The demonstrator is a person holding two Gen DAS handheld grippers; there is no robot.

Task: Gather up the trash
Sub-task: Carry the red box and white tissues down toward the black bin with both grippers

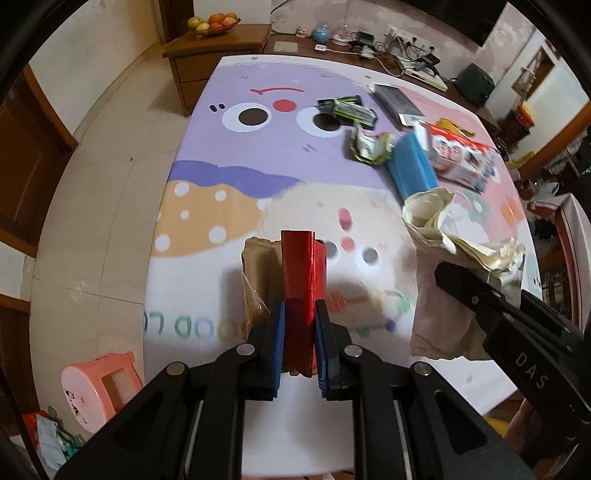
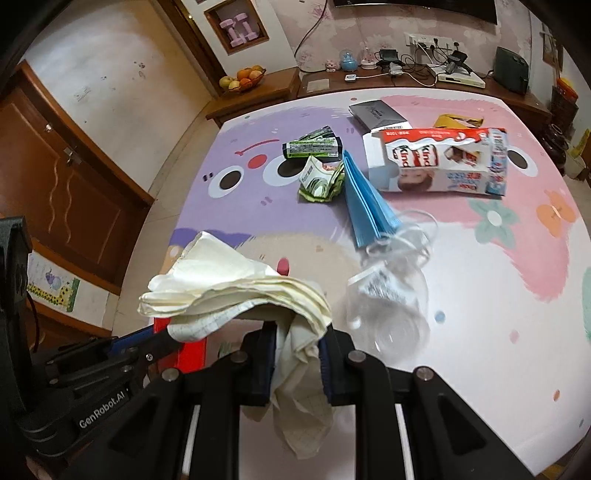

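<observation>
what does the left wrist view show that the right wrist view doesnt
Only the left wrist view: the pink stool on the floor, and the left tongs shut on a red packet.
Only the right wrist view: a clear plastic wrapper, and the right tongs shut on crumpled paper.
Both: the blue folded sheet, the Kinder box and the fruit bowl.

A red packet [image 1: 301, 295], cream tissue [image 2: 236, 291], a blue folded sheet [image 2: 364, 201], and a pastel cartoon-patterned tablecloth [image 2: 480, 295].

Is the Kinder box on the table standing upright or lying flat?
Lying flat. The Kinder box rests on its broad side on the table, printed face up, one end flap open.
</observation>
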